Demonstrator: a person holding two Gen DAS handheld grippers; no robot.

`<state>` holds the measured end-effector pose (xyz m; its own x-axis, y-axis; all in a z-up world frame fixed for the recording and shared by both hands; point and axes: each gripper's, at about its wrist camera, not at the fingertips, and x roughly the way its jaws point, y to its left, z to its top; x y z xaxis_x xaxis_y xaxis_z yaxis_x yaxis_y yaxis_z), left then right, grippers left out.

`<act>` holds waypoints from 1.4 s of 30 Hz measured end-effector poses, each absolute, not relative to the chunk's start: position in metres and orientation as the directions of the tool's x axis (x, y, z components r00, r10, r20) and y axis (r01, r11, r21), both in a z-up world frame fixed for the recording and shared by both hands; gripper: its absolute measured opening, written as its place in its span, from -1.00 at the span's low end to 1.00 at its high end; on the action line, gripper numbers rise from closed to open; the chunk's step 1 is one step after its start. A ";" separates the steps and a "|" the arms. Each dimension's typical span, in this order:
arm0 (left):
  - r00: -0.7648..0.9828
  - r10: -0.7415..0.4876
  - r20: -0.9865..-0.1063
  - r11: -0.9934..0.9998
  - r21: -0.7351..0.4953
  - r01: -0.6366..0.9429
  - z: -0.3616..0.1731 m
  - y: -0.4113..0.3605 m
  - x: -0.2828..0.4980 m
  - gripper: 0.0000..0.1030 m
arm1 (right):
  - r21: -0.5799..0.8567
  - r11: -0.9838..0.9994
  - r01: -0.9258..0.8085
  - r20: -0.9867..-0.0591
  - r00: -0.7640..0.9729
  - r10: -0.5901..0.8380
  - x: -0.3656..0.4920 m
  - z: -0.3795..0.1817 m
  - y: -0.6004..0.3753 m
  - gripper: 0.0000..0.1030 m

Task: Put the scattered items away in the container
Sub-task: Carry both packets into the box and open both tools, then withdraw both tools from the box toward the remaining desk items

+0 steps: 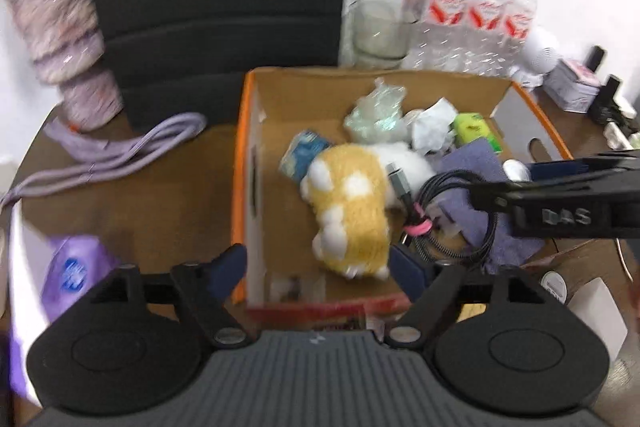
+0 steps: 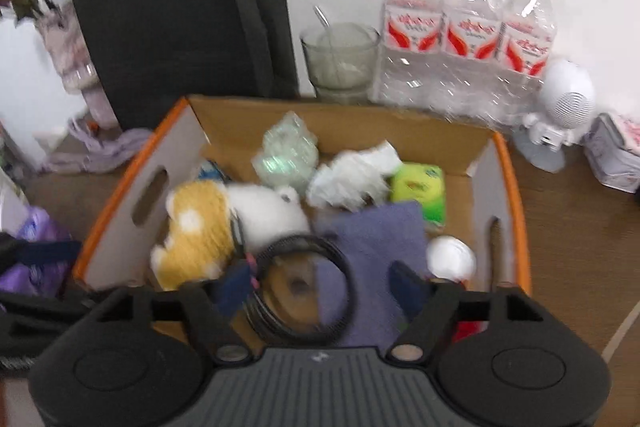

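Left view, far left: a patterned vase [image 1: 66,39] stands on the table [image 1: 160,203], with a lilac cord [image 1: 120,155] trailing beside it. A purple pack [image 1: 74,267] lies at the near left edge.

The left gripper [image 1: 318,267] hangs over the near wall of the box [image 1: 240,187]. Its jaws are spread wide, with nothing between the pads.

Box contents, left to right:
- a blue packet [image 1: 302,155] against the left wall;
- a yellow-and-white plush [image 1: 352,211] in the middle;
- a clear wrapper [image 1: 376,115] and crumpled paper [image 1: 434,125] along the far wall;
- a black cable [image 1: 452,219] coiled on a purple cloth [image 1: 480,163];
- a green pack [image 1: 476,129] at the far right;
- a white round item [image 2: 450,255] against the right wall.

The right gripper [image 2: 322,287] hangs above the cable and cloth. Its jaws are likewise spread and grip nothing. In the left view it enters from the right.

Behind the box stand a black bag [image 2: 180,7], a glass [image 2: 340,59] and a pack of bottles [image 2: 468,39]. A white speaker [image 2: 560,107] stands far right.
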<state>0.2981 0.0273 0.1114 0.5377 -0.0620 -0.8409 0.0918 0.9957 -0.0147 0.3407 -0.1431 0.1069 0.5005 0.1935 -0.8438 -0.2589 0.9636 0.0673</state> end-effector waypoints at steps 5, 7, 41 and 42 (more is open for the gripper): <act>0.537 -0.034 -0.843 0.999 -0.007 0.052 0.124 0.025 0.280 0.94 | 0.025 0.971 -0.238 -0.874 0.466 0.137 0.318 0.113 -0.161 0.74; 0.579 0.007 -0.815 1.000 0.020 0.017 0.130 0.021 0.269 0.94 | 0.025 0.972 -0.234 -0.861 0.489 0.140 0.304 0.117 -0.165 0.74; 0.949 -0.014 -0.314 0.999 -0.046 0.000 0.053 0.015 -0.079 1.00 | 0.037 0.968 -0.246 -0.429 0.871 0.238 -0.049 0.046 -0.217 1.00; 0.951 0.001 -0.310 1.000 -0.028 -0.010 0.051 0.013 -0.081 1.00 | 0.030 0.968 -0.249 -0.428 0.872 0.238 -0.054 0.043 -0.218 1.00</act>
<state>-0.0810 0.0126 0.0508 0.9506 0.0010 -0.3104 -0.0100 0.9996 -0.0275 -0.0542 -0.2178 0.0433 0.8719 0.2379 -0.4280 -0.2494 0.9679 0.0299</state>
